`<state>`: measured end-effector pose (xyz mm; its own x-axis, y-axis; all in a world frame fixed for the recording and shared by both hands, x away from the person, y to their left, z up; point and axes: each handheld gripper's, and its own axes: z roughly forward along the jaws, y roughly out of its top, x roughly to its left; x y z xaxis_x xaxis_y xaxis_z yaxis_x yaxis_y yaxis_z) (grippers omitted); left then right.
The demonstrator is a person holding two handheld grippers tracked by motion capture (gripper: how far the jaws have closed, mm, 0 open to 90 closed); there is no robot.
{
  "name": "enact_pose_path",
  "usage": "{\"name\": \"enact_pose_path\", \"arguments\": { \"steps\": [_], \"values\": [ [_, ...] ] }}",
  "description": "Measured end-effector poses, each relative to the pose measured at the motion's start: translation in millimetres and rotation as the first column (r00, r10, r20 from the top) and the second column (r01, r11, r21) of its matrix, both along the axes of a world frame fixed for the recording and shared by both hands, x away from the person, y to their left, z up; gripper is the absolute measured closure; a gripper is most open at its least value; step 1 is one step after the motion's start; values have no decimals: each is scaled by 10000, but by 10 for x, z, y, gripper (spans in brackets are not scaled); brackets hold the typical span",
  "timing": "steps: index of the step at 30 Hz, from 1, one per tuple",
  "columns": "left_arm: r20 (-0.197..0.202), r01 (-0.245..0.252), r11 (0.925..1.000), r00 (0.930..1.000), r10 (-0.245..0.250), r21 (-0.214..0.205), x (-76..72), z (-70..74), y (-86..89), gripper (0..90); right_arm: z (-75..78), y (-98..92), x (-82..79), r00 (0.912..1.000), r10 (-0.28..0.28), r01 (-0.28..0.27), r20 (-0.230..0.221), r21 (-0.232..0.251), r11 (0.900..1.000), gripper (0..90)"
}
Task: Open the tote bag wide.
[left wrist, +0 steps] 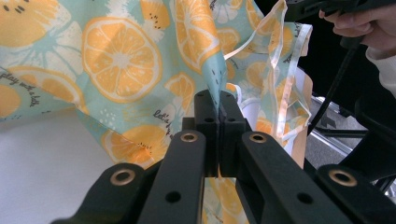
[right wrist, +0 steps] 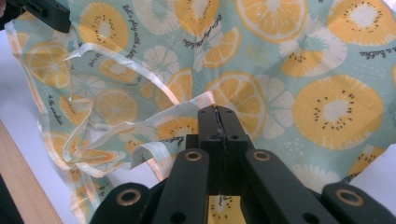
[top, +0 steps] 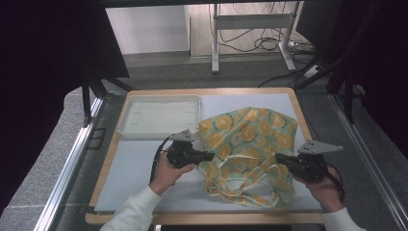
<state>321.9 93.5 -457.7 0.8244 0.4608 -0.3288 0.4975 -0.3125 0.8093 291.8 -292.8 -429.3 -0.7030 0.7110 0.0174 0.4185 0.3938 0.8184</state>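
**Both grips set on the fruit-print bag, handling barely begun**

Fruit-print bag (top: pixel 250 144) lies crumpled right of centre in the high view, on the pale tabletop (top: pixel 139 168), handles bunched toward the lower edge. Left gripper (top: pixel 208 156) at the bag's left edge: fingers (left wrist: pixel 207 109) pinched tight on a fold of the fabric, clear in the left gripper view. Right gripper (top: pixel 280 158) at the bag's right side: fingers (right wrist: pixel 208 123) clamped on a pale-trimmed edge near a handle strap (right wrist: pixel 116 70). Cloth looks lifted at both pinch points.

Done: both corners or edges grasped. Left, as I judge it: pull the bag taut, flatten or fold it, perhaps move it to the white tray (top: pixel 126 126) in the upper left, which holds nothing. Bag is wrinkled, no fold made yet. Early stage.
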Motion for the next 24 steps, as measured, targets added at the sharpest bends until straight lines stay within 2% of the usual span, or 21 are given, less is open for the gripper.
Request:
{"name": "enact_pose_path", "arguments": {
  "steps": [10,17,21,24],
  "values": [
    [76,-78,10000,9999,78,-51,11,27,-19,897,19,-1,52,10000,-10,10,76,0,10000,896],
    [125,7,10000,9999,-9,84,37,54,-39,897,76,11,89,9998,41,-42,183,29,10000,895],
    [224,-32,9999,9997,29,135,52,98,-26,897,102,-5,114,9997,22,-24,226,64,10000,895],
    [252,-49,10000,9997,49,18,79,148,-14,897,137,-26,153,9996,-43,40,278,113,9999,896]
  ]
}}
